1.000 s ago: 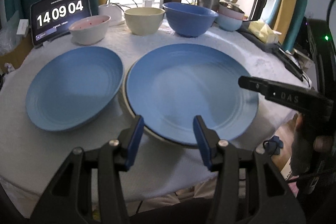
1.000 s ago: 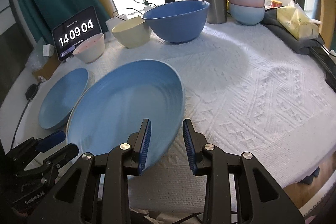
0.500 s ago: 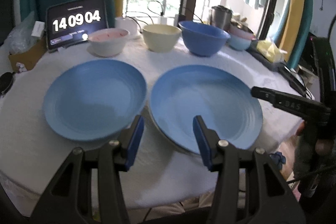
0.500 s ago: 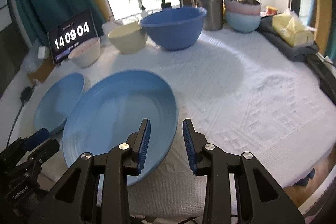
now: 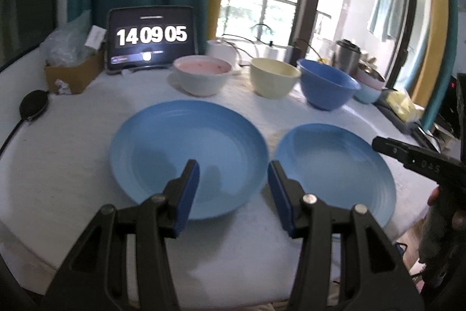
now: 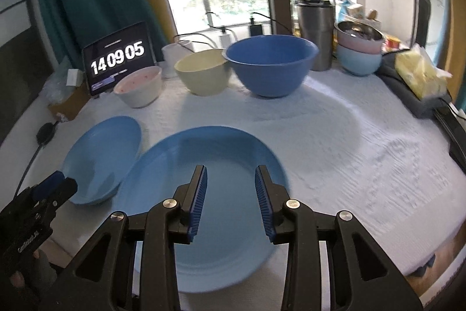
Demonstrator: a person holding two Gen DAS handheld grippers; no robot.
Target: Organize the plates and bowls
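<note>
Two blue plates lie side by side on the white cloth. The smaller plate (image 5: 189,147) (image 6: 102,153) is on the left and the larger plate (image 5: 335,174) (image 6: 230,147) on the right. My left gripper (image 5: 233,169) (image 6: 55,185) hovers open at the smaller plate's near right rim, holding nothing. The right gripper (image 6: 231,175) (image 5: 407,156) hangs open above the larger plate, its pads clear of it. Behind the plates stand a pink-lined bowl (image 5: 202,77) (image 6: 138,86), a cream bowl (image 5: 273,80) (image 6: 202,72) and a big blue bowl (image 5: 326,89) (image 6: 271,63).
A tablet clock (image 5: 150,40) leans at the back left beside a cardboard box (image 5: 72,72). At the back right are a steel tumbler (image 6: 316,31), stacked pink and pale blue bowls (image 6: 359,48) and a yellow packet (image 6: 422,72). Bare cloth (image 6: 364,150) lies right of the plates.
My left gripper swung left, from the larger plate's near rim to the smaller plate's. The right gripper rose a little and shifted left, now centred over the larger plate. Both plates stayed put.
</note>
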